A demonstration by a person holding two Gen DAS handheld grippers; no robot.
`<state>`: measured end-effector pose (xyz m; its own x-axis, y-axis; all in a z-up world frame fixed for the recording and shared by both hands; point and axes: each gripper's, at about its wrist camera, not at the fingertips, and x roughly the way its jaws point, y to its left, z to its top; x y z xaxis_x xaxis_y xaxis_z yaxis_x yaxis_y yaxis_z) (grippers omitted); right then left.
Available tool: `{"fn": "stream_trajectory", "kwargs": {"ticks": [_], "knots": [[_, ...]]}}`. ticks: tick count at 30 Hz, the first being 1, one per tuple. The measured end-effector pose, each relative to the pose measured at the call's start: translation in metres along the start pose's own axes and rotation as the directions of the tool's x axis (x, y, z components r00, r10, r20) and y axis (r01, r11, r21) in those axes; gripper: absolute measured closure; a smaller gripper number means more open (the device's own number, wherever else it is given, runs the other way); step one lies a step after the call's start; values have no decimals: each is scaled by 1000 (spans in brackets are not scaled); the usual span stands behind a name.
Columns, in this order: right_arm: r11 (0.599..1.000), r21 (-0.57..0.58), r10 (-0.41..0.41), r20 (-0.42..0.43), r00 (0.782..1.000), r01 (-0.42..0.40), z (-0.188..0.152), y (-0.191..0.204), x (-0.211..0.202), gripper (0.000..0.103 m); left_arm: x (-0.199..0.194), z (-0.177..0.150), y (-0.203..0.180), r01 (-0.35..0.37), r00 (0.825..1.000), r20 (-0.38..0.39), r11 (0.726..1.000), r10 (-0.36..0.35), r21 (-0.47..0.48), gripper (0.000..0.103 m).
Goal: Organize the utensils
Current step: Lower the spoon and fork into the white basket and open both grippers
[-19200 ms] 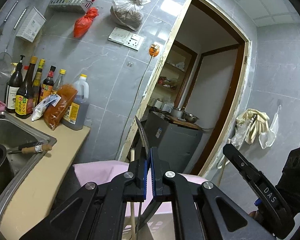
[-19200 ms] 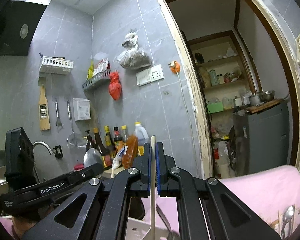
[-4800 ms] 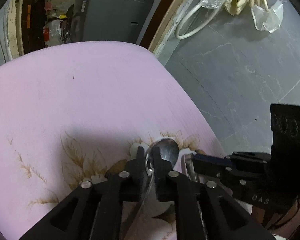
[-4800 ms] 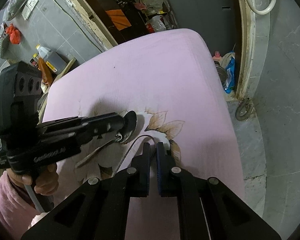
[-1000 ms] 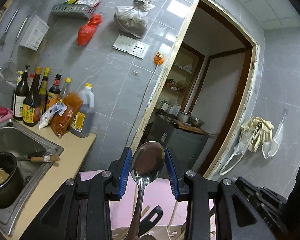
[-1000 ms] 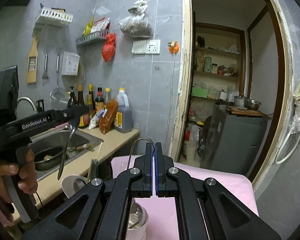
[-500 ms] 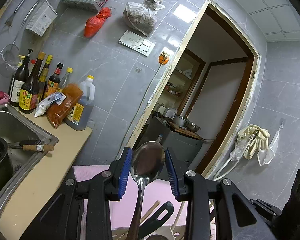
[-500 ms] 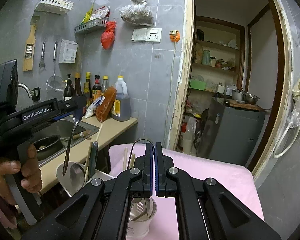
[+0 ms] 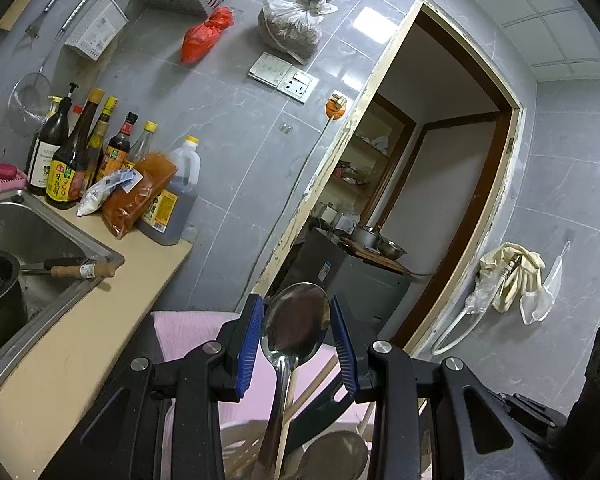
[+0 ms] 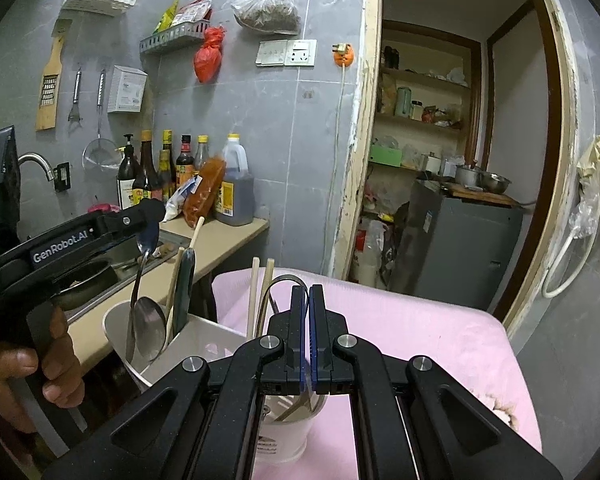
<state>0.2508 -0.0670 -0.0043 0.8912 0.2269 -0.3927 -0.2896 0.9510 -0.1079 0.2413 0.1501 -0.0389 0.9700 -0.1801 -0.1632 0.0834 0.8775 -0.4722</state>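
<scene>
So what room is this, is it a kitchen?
Yes, it looks like a small home kitchen. There is a metal sink with a pot in it, a row of sauce bottles on the counter, and a strainer hanging on the grey tiled wall.

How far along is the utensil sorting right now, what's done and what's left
Done: chopsticks, a dark-handled tool and a spoon already stand in the white holder.

In hand: the left gripper is open around a spoon standing in the holder; the right gripper is shut on a thin metal-loop utensil above it.

Left: lower and release that one. No others show on the pink cloth.
</scene>
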Motion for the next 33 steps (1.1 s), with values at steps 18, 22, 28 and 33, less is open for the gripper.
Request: {"fn": "stream_trajectory", "kwargs": {"ticks": [18, 22, 28, 33], "knots": [[996, 84, 23, -20, 1000, -21, -13, -5, -2, 100, -12, -5, 5, 18, 992, -122, 997, -10, 71, 64], [991, 130, 40, -20, 999, -37, -12, -11, -9, 99, -17, -3, -7, 11, 988, -153, 992, 8, 127, 59], [980, 183, 86, -13, 996, -82, -9, -22, -21, 88, -30, 1, -31, -11, 983, -176, 980, 46, 197, 44], [962, 245, 120, 5, 993, -117, -3, -33, -28, 79, -43, 5, -46, -54, 979, -182, 975, 94, 216, 39]]}}
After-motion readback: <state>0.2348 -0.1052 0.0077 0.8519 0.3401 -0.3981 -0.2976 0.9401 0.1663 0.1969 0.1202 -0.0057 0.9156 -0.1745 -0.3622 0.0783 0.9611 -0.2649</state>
